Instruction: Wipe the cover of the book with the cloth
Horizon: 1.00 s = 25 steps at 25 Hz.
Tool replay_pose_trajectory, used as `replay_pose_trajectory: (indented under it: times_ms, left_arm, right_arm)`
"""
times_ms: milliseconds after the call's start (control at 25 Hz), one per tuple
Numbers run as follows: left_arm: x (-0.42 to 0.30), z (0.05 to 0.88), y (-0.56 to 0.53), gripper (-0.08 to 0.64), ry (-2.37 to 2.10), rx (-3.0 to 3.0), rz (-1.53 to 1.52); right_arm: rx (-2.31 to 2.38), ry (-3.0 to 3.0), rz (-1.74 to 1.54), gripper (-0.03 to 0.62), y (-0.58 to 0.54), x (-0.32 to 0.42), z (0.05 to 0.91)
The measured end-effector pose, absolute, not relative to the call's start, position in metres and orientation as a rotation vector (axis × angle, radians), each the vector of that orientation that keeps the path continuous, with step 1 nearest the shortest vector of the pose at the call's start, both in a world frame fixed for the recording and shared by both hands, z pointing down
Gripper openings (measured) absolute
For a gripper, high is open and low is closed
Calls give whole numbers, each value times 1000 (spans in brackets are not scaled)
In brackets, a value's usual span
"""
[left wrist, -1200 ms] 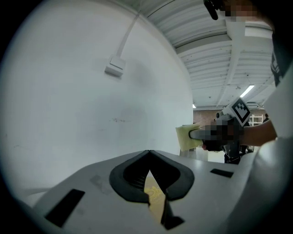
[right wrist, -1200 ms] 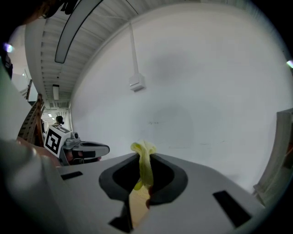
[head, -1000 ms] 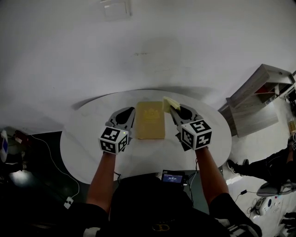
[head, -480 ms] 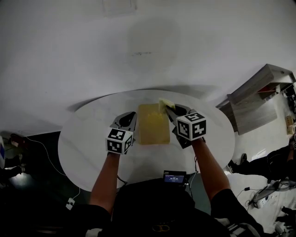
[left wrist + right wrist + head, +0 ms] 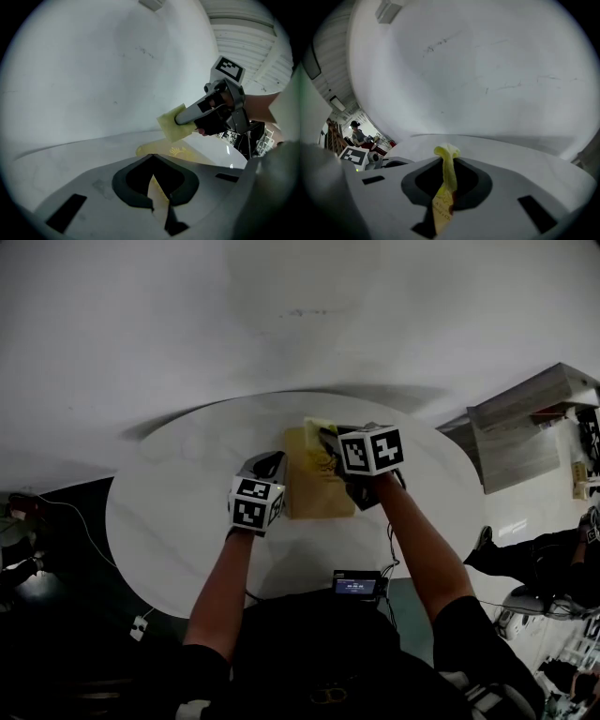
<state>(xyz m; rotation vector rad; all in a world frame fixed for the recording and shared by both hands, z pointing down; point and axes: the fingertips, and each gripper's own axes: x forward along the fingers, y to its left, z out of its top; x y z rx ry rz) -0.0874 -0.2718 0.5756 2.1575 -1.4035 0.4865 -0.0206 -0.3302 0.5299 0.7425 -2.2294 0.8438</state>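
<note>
A yellow book [image 5: 321,491] lies flat in the middle of a round white table [image 5: 178,512]. In the left gripper view its cover [image 5: 183,153] shows a gold emblem. My right gripper [image 5: 325,439] is over the book's far end, shut on a folded yellow cloth [image 5: 317,429]. In the right gripper view the cloth [image 5: 444,183] stands pinched between the jaws of the right gripper [image 5: 446,161]. My left gripper [image 5: 273,464] is at the book's left edge, shut with nothing in it. In its own view the left gripper [image 5: 152,158] points at the book's near corner. The cloth [image 5: 174,125] hangs above the cover.
A small black device with a lit screen [image 5: 356,585] sits at the table's near edge. A wooden shelf unit [image 5: 530,418] stands at the right. A cable [image 5: 66,512] runs over dark floor at the left. A person [image 5: 553,559] sits at the far right.
Both grippers have come down toward the table. The right one has carried the cloth leftward from the book's right edge to above its cover. The left has closed in on the book's left edge.
</note>
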Motion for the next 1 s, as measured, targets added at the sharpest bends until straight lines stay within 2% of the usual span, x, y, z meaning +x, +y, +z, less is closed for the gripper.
replay_pose_trajectory:
  times_ms: [560,1000]
  left_arm:
    - [-76,609,-266,12,-1351,2051,486]
    - [-76,613,-265,11,-1382,2000,530]
  right_arm:
    - [648,-2053,1023,87,-326,-57,587]
    - [693,-2020,1004,87,-329,-52,603]
